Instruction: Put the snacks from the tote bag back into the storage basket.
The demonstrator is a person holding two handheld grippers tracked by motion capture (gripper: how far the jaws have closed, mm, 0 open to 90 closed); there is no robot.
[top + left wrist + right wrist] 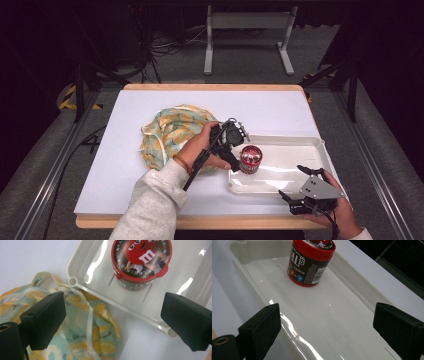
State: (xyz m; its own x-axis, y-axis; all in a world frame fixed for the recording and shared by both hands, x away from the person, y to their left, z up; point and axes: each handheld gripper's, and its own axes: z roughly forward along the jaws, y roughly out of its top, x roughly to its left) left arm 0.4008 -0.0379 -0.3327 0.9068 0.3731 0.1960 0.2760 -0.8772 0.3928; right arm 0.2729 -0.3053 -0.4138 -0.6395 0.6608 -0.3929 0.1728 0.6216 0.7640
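The candy tub (250, 159) stands upright at the left end of the white tray (310, 144), which lies toward the right front of the surface (115, 130). It is a short round container with a red lid and red base, a dark printed label around its wall.

The left gripper (231, 145) hangs just beside the tub, over the tray's left rim, its fingers (43, 320) spread wide with nothing between them. In the left gripper view the tub (141, 260) sits ahead of and between the two fingers, apart from both. The right gripper (301, 187) waits at the tray's front right corner, fingers (260, 328) likewise spread and empty, looking along the tray floor toward the tub (311, 261).

Handling, as I judge it: the tub is rigid plastic, probably light to moderate in weight (how full it is cannot be told), and its glossy label looks slippery. The best hold is across the cylindrical wall at mid-height, below the lid's lip, so the lip stops it sliding down. Gripping the lid alone risks popping it open. The tray's smooth floor would let the tub skate if nudged sideways.

A yellow and teal lemon-print cloth bag (170, 136) lies crumpled to the left of the tray, its edge touching the tray's corner.
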